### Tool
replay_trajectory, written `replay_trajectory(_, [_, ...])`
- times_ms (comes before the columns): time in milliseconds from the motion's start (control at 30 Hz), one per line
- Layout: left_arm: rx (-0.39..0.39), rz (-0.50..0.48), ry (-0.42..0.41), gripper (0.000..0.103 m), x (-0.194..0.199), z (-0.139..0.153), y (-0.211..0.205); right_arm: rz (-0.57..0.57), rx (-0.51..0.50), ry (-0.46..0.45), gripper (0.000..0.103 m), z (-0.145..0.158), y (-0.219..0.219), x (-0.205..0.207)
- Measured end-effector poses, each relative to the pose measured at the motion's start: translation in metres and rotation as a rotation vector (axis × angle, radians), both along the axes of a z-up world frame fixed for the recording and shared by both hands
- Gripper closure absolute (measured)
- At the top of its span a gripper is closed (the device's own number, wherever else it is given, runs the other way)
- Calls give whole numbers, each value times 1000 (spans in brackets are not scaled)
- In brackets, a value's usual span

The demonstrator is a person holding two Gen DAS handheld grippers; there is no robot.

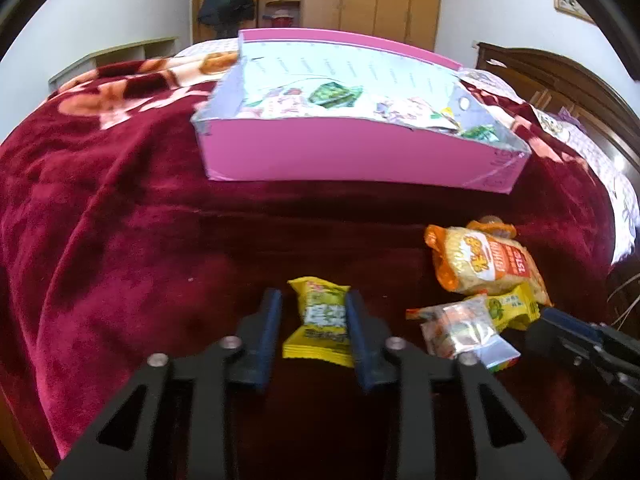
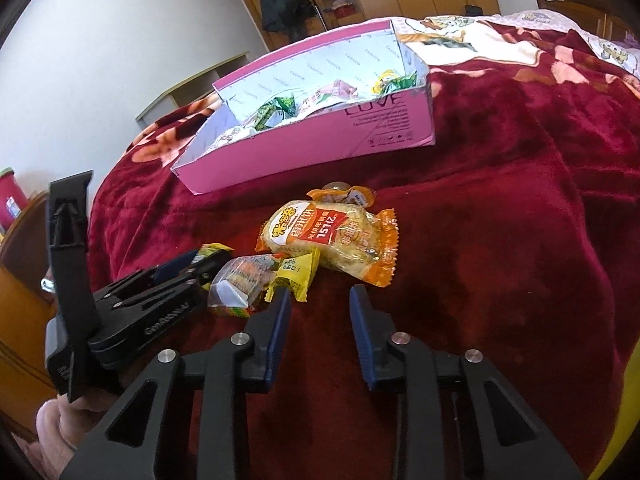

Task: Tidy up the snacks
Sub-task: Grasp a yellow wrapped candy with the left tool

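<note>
The left hand-held gripper (image 1: 313, 312) has its two blue fingers on either side of a small yellow snack pack (image 1: 322, 320) in the lower middle of the frame. The right finger touches the pack; a thin gap shows on the left, so it is open, not squeezing. The pack's long side runs along the fingers. The pink box (image 1: 352, 156) waits straight ahead, upper middle, with bare red blanket (image 1: 160, 240) between. The right hand-held gripper (image 2: 320, 308) is open and holds nothing, near the orange rice cake bag (image 2: 332, 240).
</note>
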State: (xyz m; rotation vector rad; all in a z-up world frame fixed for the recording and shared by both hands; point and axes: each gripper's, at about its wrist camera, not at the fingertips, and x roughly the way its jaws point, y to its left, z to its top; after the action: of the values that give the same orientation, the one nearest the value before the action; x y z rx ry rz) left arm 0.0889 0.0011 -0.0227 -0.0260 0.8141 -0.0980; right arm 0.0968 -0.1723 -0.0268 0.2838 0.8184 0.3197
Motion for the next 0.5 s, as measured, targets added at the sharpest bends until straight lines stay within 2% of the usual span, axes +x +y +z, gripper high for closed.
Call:
replay_trajectory(100, [-36,6,10,74,0,0,10,-2,14,-7,71,-1,4,8])
replay_trajectory(500, [-48,-4,-6,73,-1,-11,12,8,23,-52,70,-13,18,19])
